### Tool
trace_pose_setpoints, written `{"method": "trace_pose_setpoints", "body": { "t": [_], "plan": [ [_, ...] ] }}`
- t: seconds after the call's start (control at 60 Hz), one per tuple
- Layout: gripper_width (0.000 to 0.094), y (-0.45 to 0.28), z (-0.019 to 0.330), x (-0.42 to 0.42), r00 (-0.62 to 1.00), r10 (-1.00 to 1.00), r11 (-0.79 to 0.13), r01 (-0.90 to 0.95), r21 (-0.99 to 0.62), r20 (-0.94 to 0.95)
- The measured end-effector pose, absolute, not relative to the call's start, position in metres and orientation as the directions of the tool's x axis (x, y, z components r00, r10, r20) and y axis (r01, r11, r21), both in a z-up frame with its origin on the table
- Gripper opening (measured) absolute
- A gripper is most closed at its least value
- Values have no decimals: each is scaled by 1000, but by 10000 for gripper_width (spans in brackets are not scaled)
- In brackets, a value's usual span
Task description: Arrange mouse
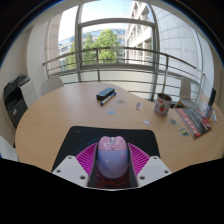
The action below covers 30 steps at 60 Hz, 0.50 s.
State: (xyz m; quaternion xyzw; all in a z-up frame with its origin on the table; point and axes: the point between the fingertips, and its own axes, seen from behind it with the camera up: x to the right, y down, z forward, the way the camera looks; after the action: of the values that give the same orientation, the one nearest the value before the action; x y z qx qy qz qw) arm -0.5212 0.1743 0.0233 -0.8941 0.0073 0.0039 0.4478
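Gripper (111,168) fingers clamped on mouse (110,150), over the near edge of the black mat (105,133). Risk, my read: rounded shell slips from the pads (87,157), landing skewed off the mat.

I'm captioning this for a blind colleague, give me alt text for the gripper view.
The tool holds a pale mouse between its two pink-padded fingers, just above a black mouse pad on a round wooden table. Beyond lie a dark stapler-like object and a red cup, before large windows.
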Motion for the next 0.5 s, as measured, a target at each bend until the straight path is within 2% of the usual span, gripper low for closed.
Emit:
{"method": "trace_pose_setpoints", "body": {
  "t": [0.117,0.167,0.2,0.25,0.3,0.383,0.5],
  "plan": [
    [549,165,-13,-531,1000,-23,-653,-31,-757,-22],
    [590,162,-12,-532,999,-35,-654,-37,-756,-18],
    [658,160,-8,-531,999,-43,-648,-34,-761,-8],
    [844,155,0,-530,999,-42,-655,-22,-755,7],
    [824,148,14,-532,999,-44,-648,-14,-761,19],
    [855,128,49,-535,998,-51,-629,-1,-778,40],
    [846,93,97,-544,997,-61,-605,2,-796,48]
  ]
}}
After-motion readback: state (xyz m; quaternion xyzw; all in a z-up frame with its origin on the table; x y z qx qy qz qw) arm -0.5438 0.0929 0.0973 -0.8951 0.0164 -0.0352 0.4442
